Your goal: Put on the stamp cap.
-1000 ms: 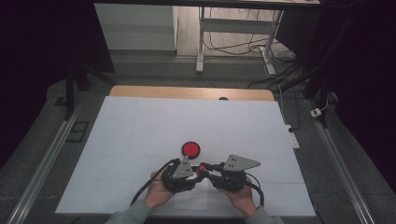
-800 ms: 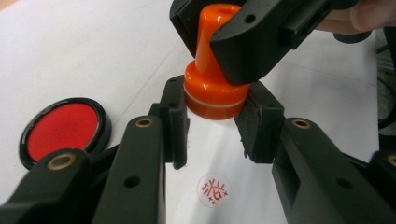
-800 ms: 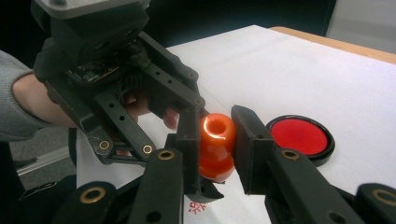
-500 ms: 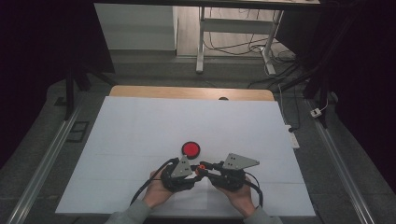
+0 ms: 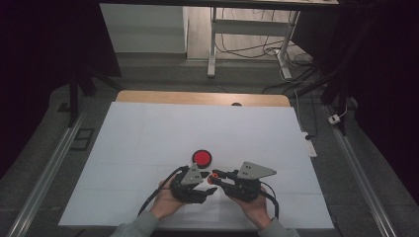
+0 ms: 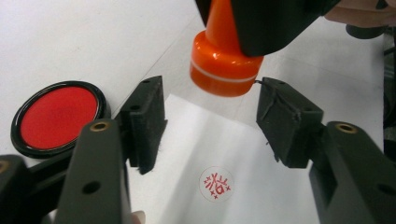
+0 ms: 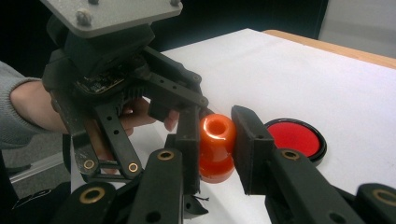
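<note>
While the orange stamp (image 7: 216, 148) sits clamped by its narrow handle between the jaws of the right gripper (image 7: 215, 144), its broad base hangs above the white paper (image 6: 261, 186) at the top centre of the left gripper view, just clear of the sheet. A finished red imprint (image 6: 216, 184) lies low in the middle of that view, directly under the gap of the left gripper (image 6: 210, 121). That gripper's jaws have just been opening and now stand spread to either side of the stamp base without touching it; nothing is pinched between them.

In the high view the stamp (image 5: 211, 178) shows as a small orange dot between the two grippers at lower centre, with the round red ink pad (image 5: 201, 157) just above it on the white desk (image 5: 148, 128). The person's hands enter from the bottom edge.

Risks from here, as I judge them: the wet base could brush the paper or a left jaw pad and smear ink if the right hand drifts down or sideways. With the left gripper released, the sheet is unweighted and could slide or lift. The tapered handle could also slip in the right grip if it tilts.
</note>
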Demonstrator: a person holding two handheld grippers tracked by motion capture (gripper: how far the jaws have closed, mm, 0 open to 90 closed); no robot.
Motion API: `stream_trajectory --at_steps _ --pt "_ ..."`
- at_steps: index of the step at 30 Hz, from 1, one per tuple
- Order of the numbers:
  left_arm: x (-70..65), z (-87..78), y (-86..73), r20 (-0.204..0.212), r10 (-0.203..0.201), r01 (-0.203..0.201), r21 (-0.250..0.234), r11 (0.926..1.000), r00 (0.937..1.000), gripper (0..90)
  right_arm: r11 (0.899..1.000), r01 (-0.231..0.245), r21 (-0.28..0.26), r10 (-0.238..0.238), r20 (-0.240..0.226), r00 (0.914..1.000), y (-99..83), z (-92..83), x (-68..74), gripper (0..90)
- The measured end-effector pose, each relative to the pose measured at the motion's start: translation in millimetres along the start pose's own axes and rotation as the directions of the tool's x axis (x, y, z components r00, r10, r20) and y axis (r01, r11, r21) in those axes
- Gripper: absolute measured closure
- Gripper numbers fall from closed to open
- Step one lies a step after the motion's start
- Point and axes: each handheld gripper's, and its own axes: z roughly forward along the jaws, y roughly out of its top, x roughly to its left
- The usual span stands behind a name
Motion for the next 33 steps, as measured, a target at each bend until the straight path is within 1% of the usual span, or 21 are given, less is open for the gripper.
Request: stream_trajectory --at_steps 5,11,13,15,18,20,23,27,28,31,33 --pt "3.2 -4.7 -1.4 -0.007 -0.02 0.02 -0.003 0.9998 0.9998 36.2 1.0 0.001 -0.005 -0.001 0.002 1.0 0.8 -1.4 -0.9 72.4" --pt "4.4 -13.9 -6.9 -0.018 -0.03 0.03 0.004 0.9995 0.9994 31.8 1.0 -0.002 -0.009 0.002 0.013 0.9999 1.5 -3.9 -2.9 72.4" --pt "6.6 -18.9 -9.4 -0.021 -0.038 0.038 0.01 0.9992 0.9991 30.8 1.0 -0.002 -0.007 0.002 0.019 0.9998 1.7 -4.6 -3.8 72.4" --pt "8.6 -24.7 -12.2 -0.036 -0.039 0.04 0.018 0.999 0.9986 29.5 1.0 -0.002 -0.008 0.003 0.023 0.9997 1.7 -5.0 -4.8 72.4" --pt "11.4 -34.9 -16.4 -0.056 -0.049 0.049 0.009 0.9988 0.9972 29.5 1.0 -0.003 -0.008 0.003 0.026 0.9996 1.8 -5.9 -5.6 72.4" --pt "13.4 -41.7 -19.5 -0.061 -0.059 0.06 0.002 0.9982 0.9964 29.8 1.0 -0.001 -0.007 0.002 0.029 0.9996 1.9 -6.4 -6.1 72.4" --pt "15.7 -51.6 -25.5 -0.075 -0.062 0.062 0.006 0.998 0.9953 30.0 1.0 0.001 -0.004 0.0 0.032 0.9995 2.0 -7.0 -6.9 72.4" --pt "20.2 -66.4 -36.1 -0.095 -0.083 0.083 0.002 0.9965 0.992 30.2 1.0 -0.003 -0.003 0.003 0.037 0.9993 1.6 -8.3 -9.2 72.4" --pt "21.9 -71.2 -39.7 -0.103 -0.094 0.095 -0.002 0.9955 0.9902 30.3 1.0 -0.003 -0.003 0.003 0.04 0.9992 1.6 -8.9 -10.0 72.4" --pt "24.8 -82.2 -48.7 -0.118 -0.111 0.111 -0.005 0.9938 0.9867 30.4 1.0 -0.006 -0.004 0.006 0.046 0.9989 1.8 -10.8 -12.0 72.4" --pt "26.7 -89.8 -55.3 -0.13 -0.13 0.13 -0.013 0.9915 0.983 30.4 1.0 -0.007 -0.007 0.007 0.051 0.9987 1.9 -12.0 -13.5 72.4"
